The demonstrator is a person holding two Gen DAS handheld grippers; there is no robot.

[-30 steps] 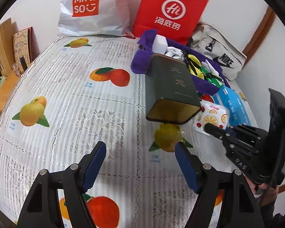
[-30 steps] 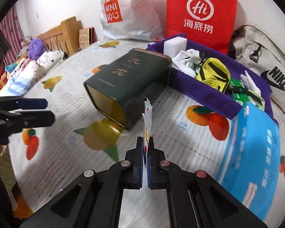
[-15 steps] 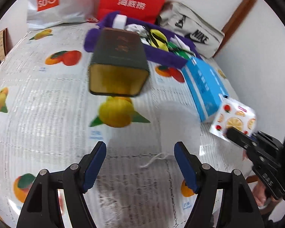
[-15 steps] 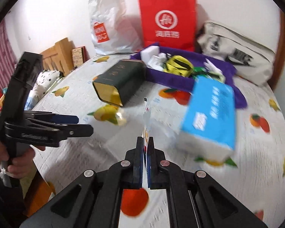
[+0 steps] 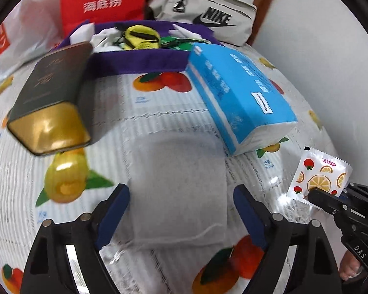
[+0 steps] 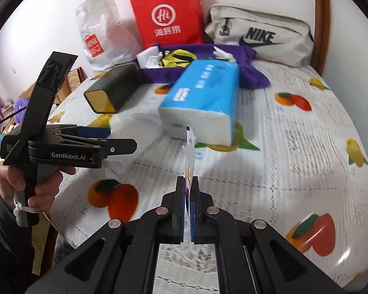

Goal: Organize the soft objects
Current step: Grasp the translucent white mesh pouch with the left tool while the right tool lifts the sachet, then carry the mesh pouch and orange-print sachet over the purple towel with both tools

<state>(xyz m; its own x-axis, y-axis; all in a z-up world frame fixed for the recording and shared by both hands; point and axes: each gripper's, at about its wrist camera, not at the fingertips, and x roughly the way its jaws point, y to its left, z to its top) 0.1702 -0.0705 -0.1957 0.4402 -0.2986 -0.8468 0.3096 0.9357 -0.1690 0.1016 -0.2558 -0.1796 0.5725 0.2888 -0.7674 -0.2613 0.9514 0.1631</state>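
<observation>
White cloth printed with oranges and pears covers the table (image 5: 159, 112), which runs up to a plain wall at the far side. The right gripper (image 6: 189, 191) has its jaws pressed together on a small fruit-print packet (image 5: 319, 178), holding it upright by its lower edge above the cloth, to the right of the blue tissue pack (image 5: 238, 98). The left gripper (image 5: 181, 208) has just been opening its jaws; they stand spread with nothing between them, poised over a flat, pale grey pouch (image 5: 181, 191) lying on the cloth just in front of it.

This looks like the carrying stage of sorting: one soft item is in hand, a second is being lined up. The purple tray (image 5: 139, 58) at the far side, already holding a yellow pouch (image 5: 139, 36) and white cloths, seems the likely destination, though that is a guess. Next, the left jaws would need to come down astride the grey pouch and close on an edge, since it lies flat.

A dark green tin (image 5: 51, 103) lies on its side at the left, and the tissue pack sits at the right, both touching or nearly touching the tray's near wall. Between them is an open lane of bare cloth leading to the tray. The table's right edge is close to the held packet.
</observation>
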